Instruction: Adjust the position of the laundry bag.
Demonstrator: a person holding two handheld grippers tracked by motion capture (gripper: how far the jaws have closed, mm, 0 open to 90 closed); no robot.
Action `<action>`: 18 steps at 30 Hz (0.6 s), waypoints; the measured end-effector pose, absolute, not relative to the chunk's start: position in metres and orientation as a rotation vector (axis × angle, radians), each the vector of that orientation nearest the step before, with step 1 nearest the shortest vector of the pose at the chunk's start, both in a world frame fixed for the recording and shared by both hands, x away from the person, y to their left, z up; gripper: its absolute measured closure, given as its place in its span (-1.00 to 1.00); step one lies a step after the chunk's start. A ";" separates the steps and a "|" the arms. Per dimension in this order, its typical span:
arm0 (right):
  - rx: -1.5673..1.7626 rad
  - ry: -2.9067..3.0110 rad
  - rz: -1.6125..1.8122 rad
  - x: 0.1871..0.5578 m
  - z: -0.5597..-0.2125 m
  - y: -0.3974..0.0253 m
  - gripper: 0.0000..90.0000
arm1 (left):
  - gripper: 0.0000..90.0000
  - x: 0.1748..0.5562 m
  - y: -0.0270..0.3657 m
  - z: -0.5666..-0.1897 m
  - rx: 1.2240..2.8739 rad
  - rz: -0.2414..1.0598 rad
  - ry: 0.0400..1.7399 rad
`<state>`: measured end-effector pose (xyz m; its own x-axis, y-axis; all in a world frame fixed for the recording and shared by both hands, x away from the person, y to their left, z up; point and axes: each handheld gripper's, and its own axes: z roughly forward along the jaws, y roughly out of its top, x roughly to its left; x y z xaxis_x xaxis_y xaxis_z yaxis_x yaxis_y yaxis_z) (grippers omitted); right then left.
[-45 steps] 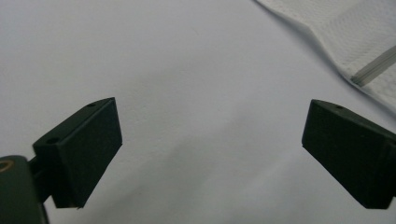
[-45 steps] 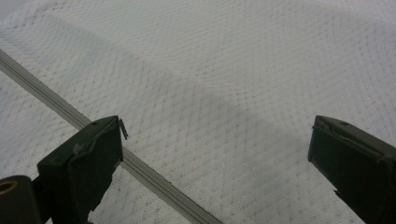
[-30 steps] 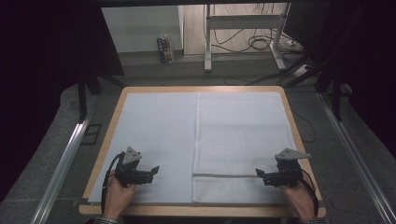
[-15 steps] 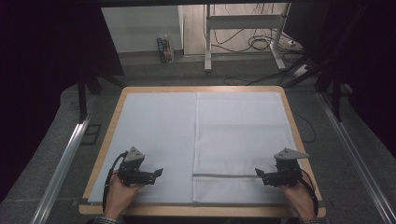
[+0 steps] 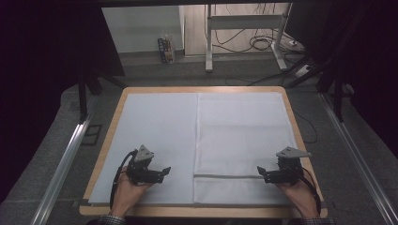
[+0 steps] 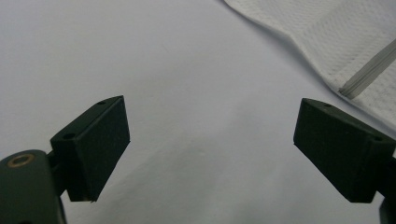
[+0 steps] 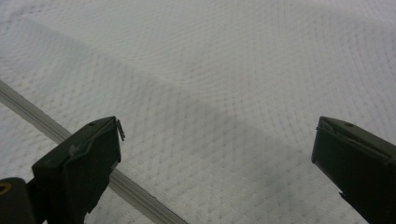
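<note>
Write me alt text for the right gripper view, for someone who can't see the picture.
The right gripper hangs open just above a white waffle-textured towel, its two black jaws rising wide apart from the bottom corners with nothing between them. A flat woven band in the towel runs diagonally from the left edge down past the left-hand jaw.

Dim room, grey floor (image 5: pixel 56 154), cables (image 5: pixel 263 44)

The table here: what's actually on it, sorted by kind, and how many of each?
White towel: 1, lying flat on the right half
Pale mat under the towel: 1
Handheld grippers: 2, the left gripper over the mat and the right gripper over the towel, both with jaws apart
Total: 4
</note>
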<state>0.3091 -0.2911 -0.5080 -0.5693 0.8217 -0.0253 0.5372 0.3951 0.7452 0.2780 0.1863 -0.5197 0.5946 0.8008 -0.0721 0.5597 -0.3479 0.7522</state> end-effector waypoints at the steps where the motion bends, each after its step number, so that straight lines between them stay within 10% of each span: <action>1: 1.171 2.267 0.996 0.309 -0.508 -0.291 -0.97 | -0.75 0.278 0.185 -0.520 2.049 0.392 1.072; 18: 1.292 2.293 0.940 0.319 -0.505 -0.304 -0.45 | -0.24 0.299 0.156 -0.518 2.036 0.337 1.004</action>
